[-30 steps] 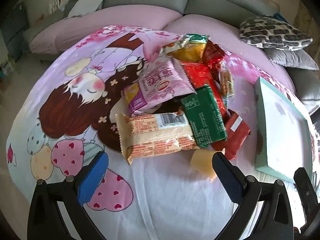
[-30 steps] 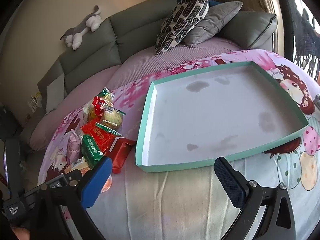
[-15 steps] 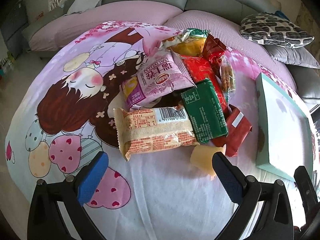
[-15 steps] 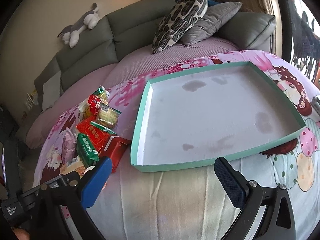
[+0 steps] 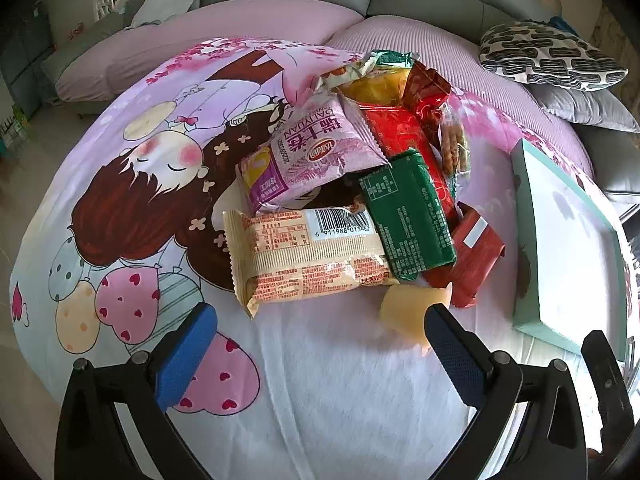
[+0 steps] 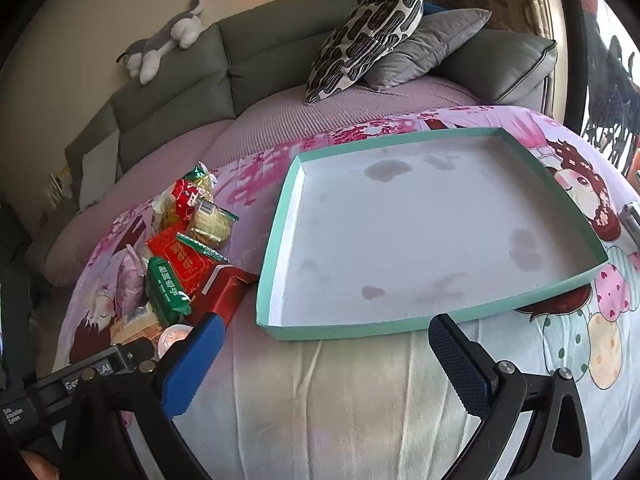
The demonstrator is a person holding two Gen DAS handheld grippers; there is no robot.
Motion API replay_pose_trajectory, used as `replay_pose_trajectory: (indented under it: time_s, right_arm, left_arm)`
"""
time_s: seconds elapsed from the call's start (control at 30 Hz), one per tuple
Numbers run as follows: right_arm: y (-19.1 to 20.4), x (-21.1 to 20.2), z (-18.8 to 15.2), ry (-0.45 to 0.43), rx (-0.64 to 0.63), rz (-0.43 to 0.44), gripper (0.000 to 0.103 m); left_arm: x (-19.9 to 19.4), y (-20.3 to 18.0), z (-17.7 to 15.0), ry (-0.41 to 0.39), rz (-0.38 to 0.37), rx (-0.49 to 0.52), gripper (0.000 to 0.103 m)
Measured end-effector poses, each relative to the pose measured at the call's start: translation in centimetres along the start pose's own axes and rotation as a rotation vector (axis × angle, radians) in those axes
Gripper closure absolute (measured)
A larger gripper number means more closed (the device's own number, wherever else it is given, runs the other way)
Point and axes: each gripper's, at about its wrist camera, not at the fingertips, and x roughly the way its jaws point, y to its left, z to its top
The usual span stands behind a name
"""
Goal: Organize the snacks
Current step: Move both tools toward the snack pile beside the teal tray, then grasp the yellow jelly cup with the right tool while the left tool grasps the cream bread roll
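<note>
A pile of snacks lies on the cartoon bedsheet: a beige biscuit pack (image 5: 312,254), a pink bag (image 5: 312,152), a green pack (image 5: 408,216), red packs (image 5: 476,248) and a small yellow jelly cup (image 5: 404,312). My left gripper (image 5: 316,344) is open, just in front of the beige pack and the cup. A shallow teal-rimmed box (image 6: 276,240) with a white floor lies right of the pile. My right gripper (image 6: 320,360) is open before its near rim. The pile also shows in the right wrist view (image 6: 180,264).
A grey sofa (image 6: 180,76) curves behind the bed, with a patterned pillow (image 6: 368,36), a grey pillow (image 6: 424,48) and a plush toy (image 6: 160,48). The teal box rim (image 5: 524,240) stands right of the snacks.
Both grippers have moved a little forward; the snack pile and the box now sit slightly closer and lower in view. Jaws stay open.
</note>
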Motion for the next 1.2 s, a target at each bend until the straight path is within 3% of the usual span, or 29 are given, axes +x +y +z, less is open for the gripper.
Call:
replay_pose_trajectory:
  time_s: [0.33, 0.57, 0.77, 1.2]
  right_arm:
    - [-0.1, 0.3, -0.1, 0.017, -0.005, -0.013, 0.000]
    - [1.7, 0.0, 0.1, -0.017, -0.084, 0.020, 0.000]
    - [4.5, 0.4, -0.4, -0.007, -0.183, 0.094, 0.000]
    - [10.2, 3.9, -2.6, 0.126, -0.351, 0.167, 0.013]
  left_arm:
    - [0.1, 0.3, 0.1, -0.007, 0.006, -0.008, 0.000]
    - [-0.5, 2.8, 0.9, -0.035, 0.027, -0.095, 0.000]
    - [0.1, 5.4, 1.4, -0.012, 0.027, -0.178, 0.000]
    - [1.0, 6.4, 1.7, 0.022, -0.003, -0.193, 0.000]
